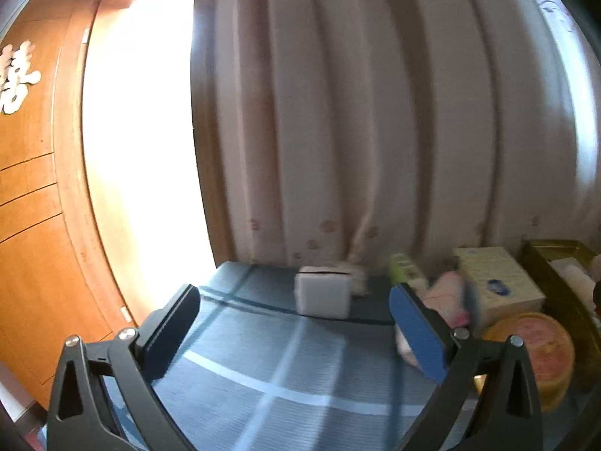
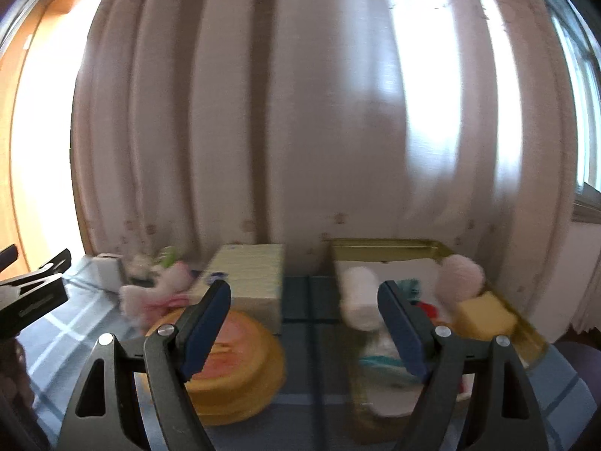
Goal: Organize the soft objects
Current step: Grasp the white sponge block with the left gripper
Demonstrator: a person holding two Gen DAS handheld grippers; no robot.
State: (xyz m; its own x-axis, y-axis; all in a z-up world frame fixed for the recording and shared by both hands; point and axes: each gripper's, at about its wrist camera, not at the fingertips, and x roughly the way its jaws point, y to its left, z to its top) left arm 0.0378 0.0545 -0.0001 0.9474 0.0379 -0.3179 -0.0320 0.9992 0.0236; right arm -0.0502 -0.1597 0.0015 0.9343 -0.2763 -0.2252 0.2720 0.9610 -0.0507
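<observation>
A pink and white plush toy (image 2: 154,295) lies on the blue checked tablecloth (image 2: 56,334), left of a pale tissue box (image 2: 249,282); it also shows in the left wrist view (image 1: 447,297). A gold tray (image 2: 387,245) on the right holds a white roll (image 2: 358,297), a pink pompom (image 2: 462,274), a yellow sponge (image 2: 486,314) and other soft items. My left gripper (image 1: 296,323) is open and empty above the cloth, and part of it shows in the right wrist view (image 2: 33,289). My right gripper (image 2: 304,323) is open and empty, between the round tin and the tray.
A round yellow tin with an orange lid (image 2: 236,360) stands in front of the tissue box. A small white box (image 1: 323,295) and a green packet (image 1: 403,268) sit near the curtain (image 1: 375,112). A wooden door (image 1: 33,225) is at the left.
</observation>
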